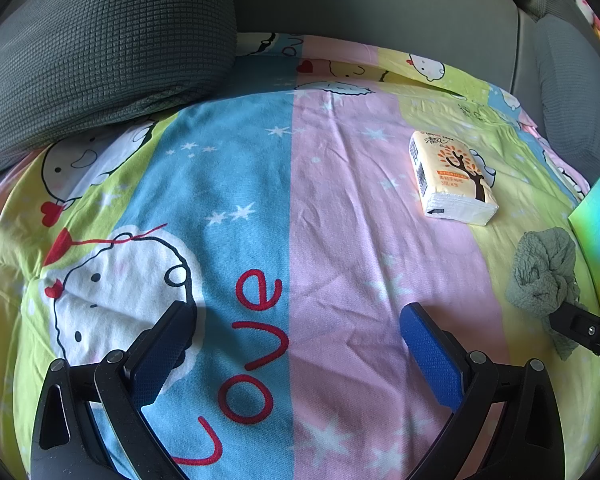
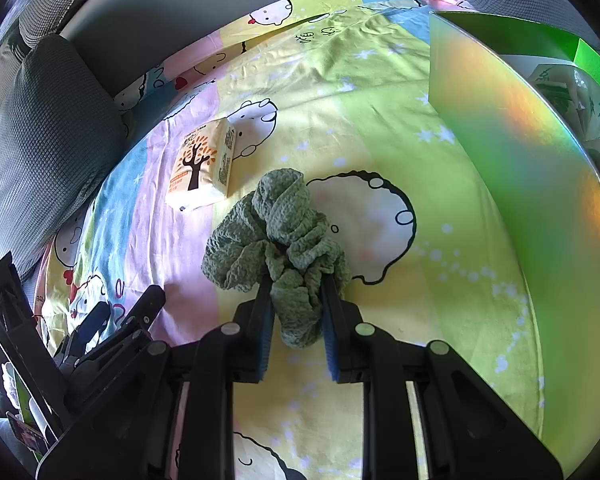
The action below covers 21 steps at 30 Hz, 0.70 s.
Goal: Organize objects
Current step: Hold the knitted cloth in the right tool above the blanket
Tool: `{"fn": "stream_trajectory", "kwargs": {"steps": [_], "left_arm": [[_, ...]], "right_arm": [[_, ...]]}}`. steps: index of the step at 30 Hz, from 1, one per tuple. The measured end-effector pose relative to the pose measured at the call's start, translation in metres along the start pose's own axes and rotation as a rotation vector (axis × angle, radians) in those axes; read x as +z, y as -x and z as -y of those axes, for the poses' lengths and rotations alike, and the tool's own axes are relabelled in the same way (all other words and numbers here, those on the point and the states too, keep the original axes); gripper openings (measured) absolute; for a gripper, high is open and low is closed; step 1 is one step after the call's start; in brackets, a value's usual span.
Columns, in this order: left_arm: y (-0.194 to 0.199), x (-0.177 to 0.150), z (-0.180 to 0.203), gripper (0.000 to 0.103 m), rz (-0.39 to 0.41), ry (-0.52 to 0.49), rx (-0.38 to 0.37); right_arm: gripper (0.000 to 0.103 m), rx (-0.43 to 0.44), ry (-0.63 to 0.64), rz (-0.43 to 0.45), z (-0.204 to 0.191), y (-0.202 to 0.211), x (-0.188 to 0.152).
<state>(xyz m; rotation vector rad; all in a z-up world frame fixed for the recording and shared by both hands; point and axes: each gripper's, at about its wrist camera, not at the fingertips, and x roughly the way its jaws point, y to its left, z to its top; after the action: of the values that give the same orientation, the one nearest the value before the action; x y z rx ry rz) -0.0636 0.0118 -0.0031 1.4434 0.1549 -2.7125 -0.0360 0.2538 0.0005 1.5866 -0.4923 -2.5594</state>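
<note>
Right wrist view: the right tongs [image 2: 296, 280] are pinching a crumpled green cloth [image 2: 278, 232], their two dark fingers pressed into its lower folds while the rest of the bundle bulges out above and to the left. The cloth hangs just over a bedsheet [image 2: 400, 320] printed with cartoon figures and stripes of yellow, green, pink and blue. Just beyond the cloth, up and to the left, lies a pack of tissues [image 2: 202, 164] with an orange tree on its wrapper, flat on the sheet and apart from the cloth. On the right stands a shiny green box [image 2: 512, 152] whose near wall catches rainbow glare; inside it, wrapped packs with green lettering [image 2: 572, 100] show over the rim. The box wall rises close beside the cloth's right side, with a strip of sheet between them. A grey textured cushion [image 2: 48, 140] leans at the left edge.

The left tongs [image 1: 296, 324] are spread wide with nothing between their blue pads [image 1: 432, 356], held above the sheet's blue and pink stripes and the red word "love" [image 1: 256, 344]. In the left wrist view the tissue pack sits well ahead and to the right, the cloth and one right finger show at the right edge next to a corner of the box, and another grey cushion [image 1: 104, 52] fills the upper left.
</note>
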Motion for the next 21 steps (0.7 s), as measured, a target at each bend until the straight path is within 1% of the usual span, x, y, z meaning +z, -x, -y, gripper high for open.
{"fn": "stream_trajectory", "kwargs": {"steps": [21], "left_arm": [[0.0008,0.0002,-0.0002,0.102,0.000,0.000,0.000]], "right_arm": [[0.023,0.013,0.000,-0.008,0.0020,0.0004,0.0000]]}}
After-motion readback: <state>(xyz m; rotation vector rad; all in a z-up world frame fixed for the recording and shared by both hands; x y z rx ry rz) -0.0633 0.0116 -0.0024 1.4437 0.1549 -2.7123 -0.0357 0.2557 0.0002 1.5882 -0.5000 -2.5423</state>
